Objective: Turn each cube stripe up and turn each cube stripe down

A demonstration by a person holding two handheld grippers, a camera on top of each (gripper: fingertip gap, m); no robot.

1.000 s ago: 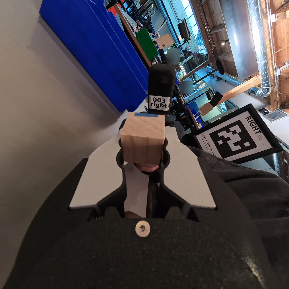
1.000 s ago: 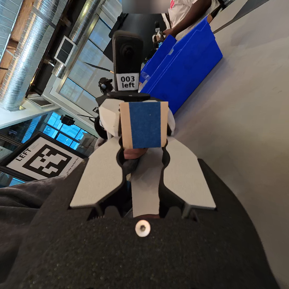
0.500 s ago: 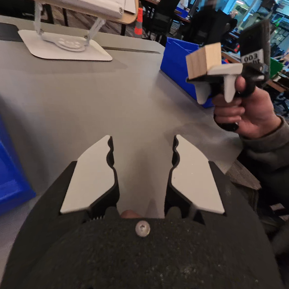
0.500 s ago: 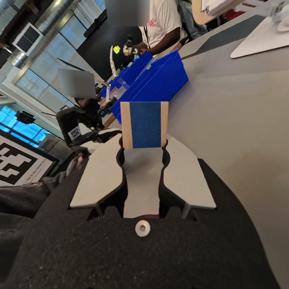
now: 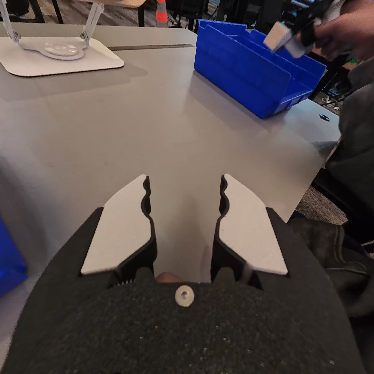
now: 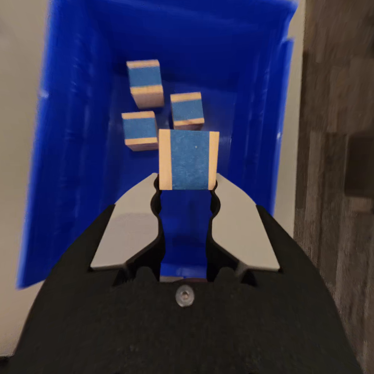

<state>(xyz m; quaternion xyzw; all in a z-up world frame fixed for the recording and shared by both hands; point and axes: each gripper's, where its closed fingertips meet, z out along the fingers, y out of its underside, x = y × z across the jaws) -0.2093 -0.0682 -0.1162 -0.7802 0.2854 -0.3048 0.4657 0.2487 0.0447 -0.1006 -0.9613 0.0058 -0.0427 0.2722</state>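
Right hand-held gripper (image 6: 187, 180) is pinching a wooden cube (image 6: 188, 159) between its fingertips, the blue stripe facing the camera, and is hanging over a blue bin (image 6: 85, 141). Left hand-held gripper (image 5: 185, 178) is hovering with its jaws spread wide and nothing between them, pointing across a plain grey desk (image 5: 121, 131).

On that desk, the white base of a stand (image 5: 60, 58) is sitting at the far left and the blue bin is resting near the far right edge, well apart from the stand. Grey carpet is showing past the desk edge in both views, and an orange-and-white cone (image 5: 162, 12) is standing in the dim room behind.

In the left wrist view, a blurred hand (image 5: 344, 30) is holding the right hand-held gripper above the bin, angled down.

Three more cubes (image 6: 144, 83) are lying on the bin floor, each stripe up, close together; with the held one, four cubes are showing in all.
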